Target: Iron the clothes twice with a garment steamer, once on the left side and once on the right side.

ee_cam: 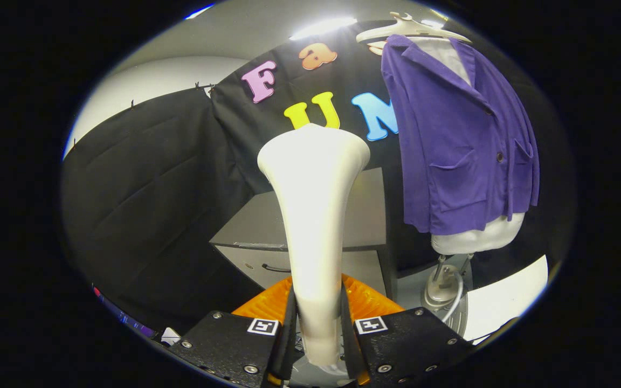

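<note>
A grey cabinet (pixel 267 231) stands against the dark booth wall on the left, with a drawer handle showing low on its front. In the middle, the tool (pixel 317 323) is clamped on the white steamer (pixel 313 215), both fingers pressing the narrow handle between them while the wide head rises upright just ahead. To the right hangs the purple jacket (pixel 459 140) on a pale hanger (pixel 410 29), draped over a white dress form (pixel 477 237) on a metal stand (pixel 442 291) with a cord trailing down it. The steamer head is well apart from the jacket and faces away from it, so no pass looks begun.

The likely trouble: the handle is smooth and tapered (a slippery shape to pinch), so the steamer could twist in the grip as it swings right. Pushing too hard could also rock the stand or slide the jacket off its hanger.
</note>
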The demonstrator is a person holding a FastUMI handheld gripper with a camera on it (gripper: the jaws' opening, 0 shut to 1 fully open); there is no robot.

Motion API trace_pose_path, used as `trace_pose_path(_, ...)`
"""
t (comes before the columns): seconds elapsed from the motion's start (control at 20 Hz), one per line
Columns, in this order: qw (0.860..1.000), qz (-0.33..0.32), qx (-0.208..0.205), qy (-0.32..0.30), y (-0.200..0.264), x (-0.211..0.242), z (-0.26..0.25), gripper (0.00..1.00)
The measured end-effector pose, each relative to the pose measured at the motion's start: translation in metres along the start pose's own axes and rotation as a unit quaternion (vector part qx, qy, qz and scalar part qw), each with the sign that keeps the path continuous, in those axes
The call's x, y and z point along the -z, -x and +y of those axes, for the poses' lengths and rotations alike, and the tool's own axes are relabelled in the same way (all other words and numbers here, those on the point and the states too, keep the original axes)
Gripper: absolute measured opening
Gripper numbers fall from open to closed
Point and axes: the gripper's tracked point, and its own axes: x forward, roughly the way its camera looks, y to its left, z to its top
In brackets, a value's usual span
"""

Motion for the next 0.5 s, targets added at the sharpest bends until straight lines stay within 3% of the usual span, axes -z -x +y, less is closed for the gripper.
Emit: trace_pose_path(0.5, 0.999, 0.015, 0.029, -0.042, 0.037, 0.064, -0.032, 0.37)
